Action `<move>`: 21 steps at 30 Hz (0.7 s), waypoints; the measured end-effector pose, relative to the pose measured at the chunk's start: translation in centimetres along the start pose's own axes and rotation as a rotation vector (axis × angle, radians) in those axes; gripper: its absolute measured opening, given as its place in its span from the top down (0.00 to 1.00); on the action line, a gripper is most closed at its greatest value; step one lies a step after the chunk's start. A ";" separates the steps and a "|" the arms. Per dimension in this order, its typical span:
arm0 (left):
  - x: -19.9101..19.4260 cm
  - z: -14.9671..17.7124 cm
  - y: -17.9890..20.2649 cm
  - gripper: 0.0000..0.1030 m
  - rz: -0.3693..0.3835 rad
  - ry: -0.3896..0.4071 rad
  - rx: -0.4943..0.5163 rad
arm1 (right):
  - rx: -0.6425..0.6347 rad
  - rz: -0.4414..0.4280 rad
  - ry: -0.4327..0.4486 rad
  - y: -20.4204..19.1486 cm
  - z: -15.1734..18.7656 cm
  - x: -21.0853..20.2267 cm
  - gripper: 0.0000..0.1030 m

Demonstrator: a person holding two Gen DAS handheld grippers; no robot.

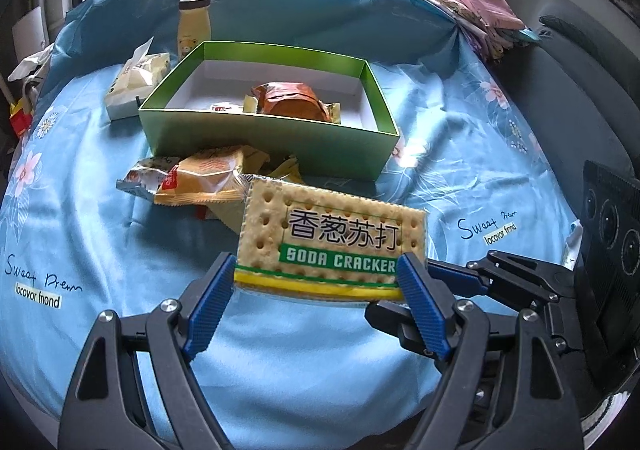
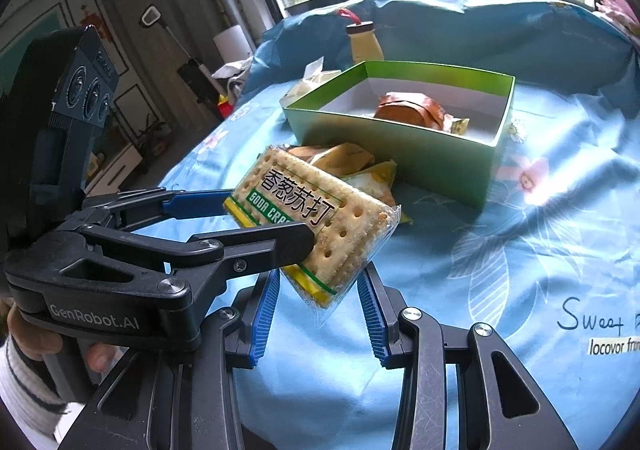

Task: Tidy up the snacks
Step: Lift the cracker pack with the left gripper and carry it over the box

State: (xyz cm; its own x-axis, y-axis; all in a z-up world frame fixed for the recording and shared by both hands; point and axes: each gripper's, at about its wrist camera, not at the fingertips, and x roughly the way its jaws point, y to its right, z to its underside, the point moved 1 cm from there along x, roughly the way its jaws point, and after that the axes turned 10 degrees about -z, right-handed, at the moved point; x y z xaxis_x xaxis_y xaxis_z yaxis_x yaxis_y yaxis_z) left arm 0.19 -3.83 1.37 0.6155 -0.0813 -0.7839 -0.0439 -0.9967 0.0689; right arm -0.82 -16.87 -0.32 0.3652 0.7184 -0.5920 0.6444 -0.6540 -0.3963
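Observation:
A soda cracker pack (image 1: pixel 332 238) (image 2: pixel 320 209) hangs in the air over the blue sheet. My left gripper (image 1: pixel 316 286) (image 2: pixel 272 221) is shut on it, one pad pressing each short side. My right gripper (image 2: pixel 318 290) (image 1: pixel 412 294) comes in from the right. Its blue pads sit against both sides of the pack's lower corner. Behind stands an open green box (image 1: pixel 272 129) (image 2: pixel 400 153) with an orange-wrapped snack (image 1: pixel 288 99) (image 2: pixel 412 109) and small packets inside. Several loose snack packets (image 1: pixel 200 177) (image 2: pixel 352 161) lie in front of the box.
A yellow drink bottle (image 1: pixel 194 25) (image 2: pixel 364 43) and a white snack bag (image 1: pixel 136 81) (image 2: pixel 308 83) sit left of the box. Pink folded cloth (image 1: pixel 480 13) lies at the far right. A person's hand (image 2: pixel 32 334) holds the left gripper's handle.

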 end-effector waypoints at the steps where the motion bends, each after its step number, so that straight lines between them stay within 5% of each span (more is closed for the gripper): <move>1: 0.0 -0.1 0.1 0.21 0.000 0.001 0.002 | 0.001 0.000 0.002 0.1 -0.1 0.0 0.59; 21: 1.5 -3.2 0.6 0.21 0.006 0.018 0.038 | 0.001 0.024 0.023 2.2 -2.4 0.1 0.59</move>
State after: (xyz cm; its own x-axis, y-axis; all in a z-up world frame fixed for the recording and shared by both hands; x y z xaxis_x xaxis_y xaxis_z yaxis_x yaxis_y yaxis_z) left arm 3.61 -4.53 2.18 0.6289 -0.0870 -0.7726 -0.0767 -0.9958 0.0496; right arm 2.28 -17.69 0.46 0.3958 0.7078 -0.5851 0.6348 -0.6713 -0.3827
